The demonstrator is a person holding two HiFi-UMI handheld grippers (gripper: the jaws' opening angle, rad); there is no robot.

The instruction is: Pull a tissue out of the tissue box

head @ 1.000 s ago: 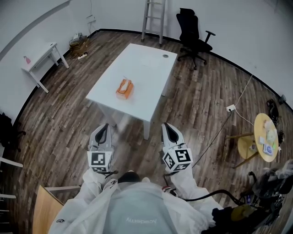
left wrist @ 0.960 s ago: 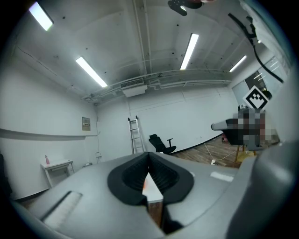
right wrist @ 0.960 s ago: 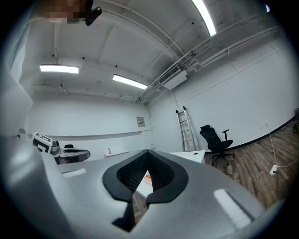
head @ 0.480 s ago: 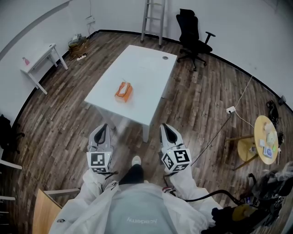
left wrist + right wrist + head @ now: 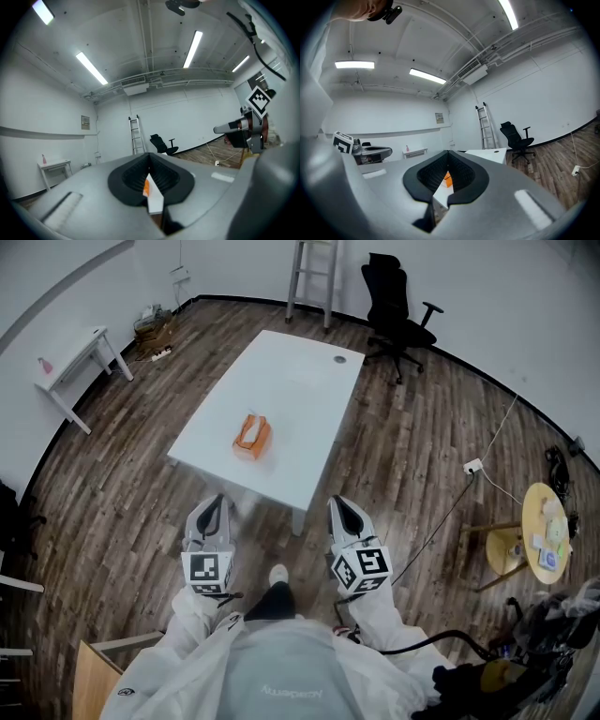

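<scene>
Left hand-held gripper (image 5: 214, 504) and right hand-held gripper (image 5: 342, 505), jaws together, hang over wood floor (image 5: 403, 460) before the bench (image 5: 300, 381) carrying the tissue box (image 5: 253, 436); ladder (image 5: 309, 282), office chair (image 5: 398, 315) beyond.

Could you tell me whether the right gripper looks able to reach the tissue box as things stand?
Probably not yet: the right gripper hangs over the floor, short of the table, and the box sits mid-table. Nothing stands between them, so stepping closer should do.
</scene>
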